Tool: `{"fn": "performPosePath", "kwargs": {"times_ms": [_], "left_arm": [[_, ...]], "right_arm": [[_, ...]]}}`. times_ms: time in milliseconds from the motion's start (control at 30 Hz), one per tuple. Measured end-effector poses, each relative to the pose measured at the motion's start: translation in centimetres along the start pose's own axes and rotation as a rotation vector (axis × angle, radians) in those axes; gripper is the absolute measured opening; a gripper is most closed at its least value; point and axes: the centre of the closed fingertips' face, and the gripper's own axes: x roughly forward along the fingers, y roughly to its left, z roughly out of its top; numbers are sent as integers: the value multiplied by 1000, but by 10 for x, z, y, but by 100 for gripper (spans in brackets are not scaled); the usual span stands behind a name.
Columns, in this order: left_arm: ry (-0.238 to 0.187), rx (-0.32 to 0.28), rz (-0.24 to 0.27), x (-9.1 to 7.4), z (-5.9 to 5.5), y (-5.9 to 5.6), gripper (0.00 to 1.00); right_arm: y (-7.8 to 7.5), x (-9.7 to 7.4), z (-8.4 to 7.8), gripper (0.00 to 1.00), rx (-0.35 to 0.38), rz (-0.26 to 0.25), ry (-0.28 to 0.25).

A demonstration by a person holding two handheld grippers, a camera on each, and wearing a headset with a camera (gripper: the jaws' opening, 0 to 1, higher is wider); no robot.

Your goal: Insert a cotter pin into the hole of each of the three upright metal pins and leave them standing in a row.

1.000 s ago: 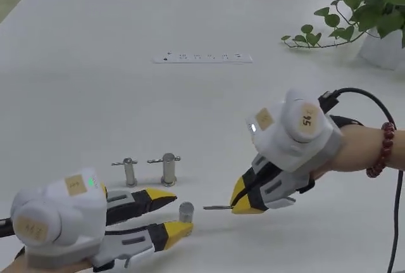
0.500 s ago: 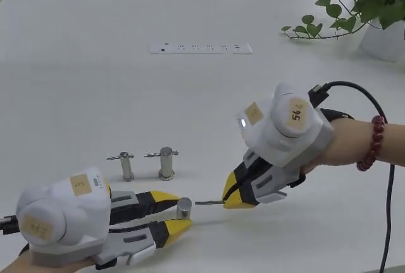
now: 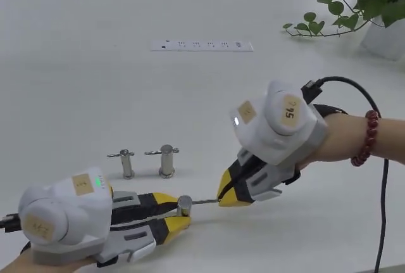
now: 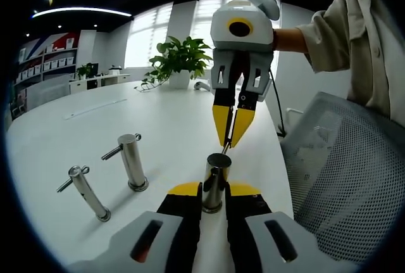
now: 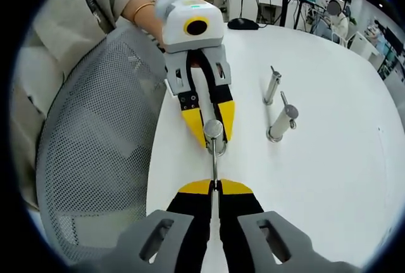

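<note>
The left gripper (image 3: 180,212) clamps the nearest metal pin (image 3: 184,204), which stands upright on the table (image 3: 190,102). The right gripper (image 3: 223,198) pinches a cotter pin (image 3: 204,201), its tip at that pin's head. The second pin (image 3: 166,161) and third pin (image 3: 126,163), both fitted, stand farther left.

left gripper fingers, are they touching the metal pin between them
Touching. The left gripper view shows both yellow fingers pressed against the sides of the upright metal pin, with no gap on either side.

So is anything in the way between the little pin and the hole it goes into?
Nothing visible is. The right gripper holds the cotter pin with its tip right at the top of the metal pin, which the left gripper grips.
</note>
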Motion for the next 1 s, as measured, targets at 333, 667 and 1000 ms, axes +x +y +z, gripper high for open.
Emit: {"fn": "performPosePath", "kwargs": {"times_ms": [333,667,1000], "left_arm": [[2,16,-4,1,0,0,12],[3,37,-7,2,0,0,11],[3,33,-9,3,0,0,11]], "right_arm": [[1,0,-1,3,-14,6,18],[0,-1,-1,3,-35,2,31],[0,-3,5,3,-44,-1,14]]}}
